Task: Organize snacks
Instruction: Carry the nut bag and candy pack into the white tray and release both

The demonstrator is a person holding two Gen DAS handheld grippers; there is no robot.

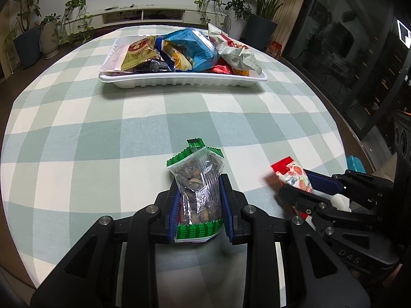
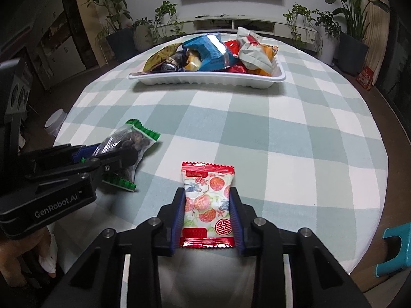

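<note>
My left gripper is shut on a clear, green-edged packet of nuts, held just above the checked tablecloth; the packet also shows in the right wrist view. My right gripper is shut on a red and white packet with a fruit print, seen also in the left wrist view. A white tray at the far side of the table holds several snack packets; it also shows in the right wrist view.
The round table carries a green and white checked cloth. Potted plants and a low TV cabinet stand behind it. A teal stool is at the right edge. A white jar lid shows beyond the left edge.
</note>
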